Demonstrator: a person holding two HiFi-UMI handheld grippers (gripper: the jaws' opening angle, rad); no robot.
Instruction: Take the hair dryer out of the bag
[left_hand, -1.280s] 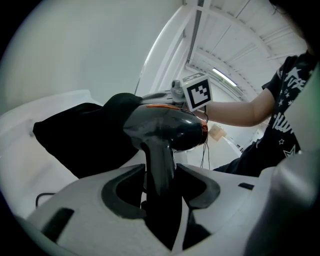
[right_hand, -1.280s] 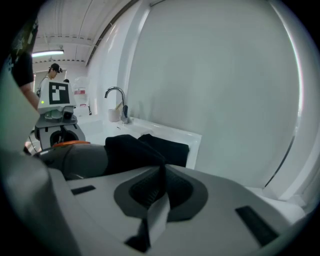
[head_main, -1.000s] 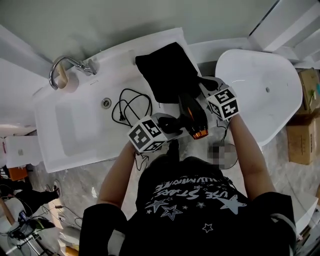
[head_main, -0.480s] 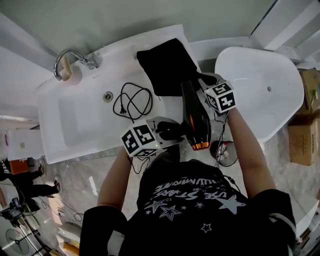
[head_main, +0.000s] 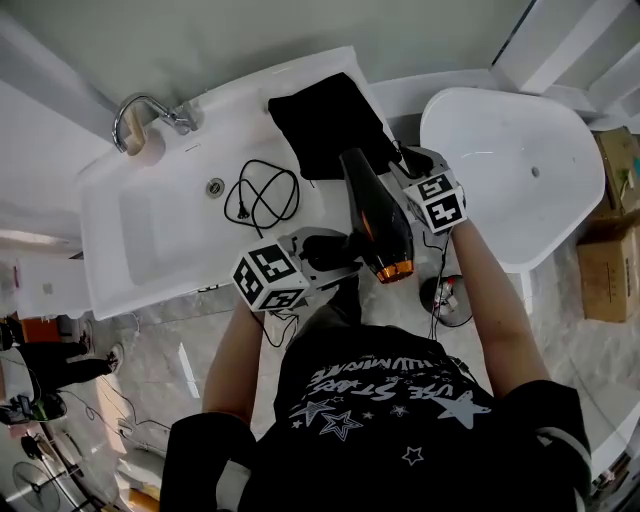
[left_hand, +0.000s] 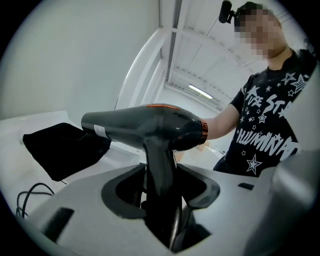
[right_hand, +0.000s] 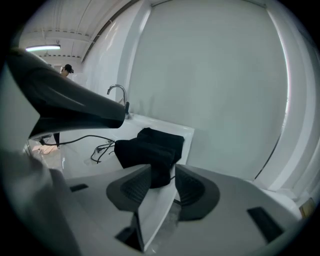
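The left gripper (head_main: 345, 250) is clamped on the handle of the dark grey plastic hair dryer with an orange ring at its rear end (head_main: 378, 215); the left gripper view shows the handle squeezed upright between the two jaws of that gripper (left_hand: 160, 192), and the barrel of the dryer (left_hand: 150, 129) lies crosswise above them. The dryer is out of the flat black cloth bag (head_main: 325, 120) and is held over the front edge of the white washbasin (head_main: 150, 240). Its nozzle points toward the bag and its ringed end toward the person. The bag lies on the basin's right side, with a coiled black power cord (head_main: 262, 195) beside it and a chrome tap (head_main: 140, 108) at the far left corner. The right gripper (head_main: 400, 162) sits just beside the dryer's barrel. Its jaws have just been opening and now stand apart (right_hand: 162, 187): the bag's near end (right_hand: 150, 147) shows in the gap, with the pads off it. A white bathtub (head_main: 510, 170) stands to the right
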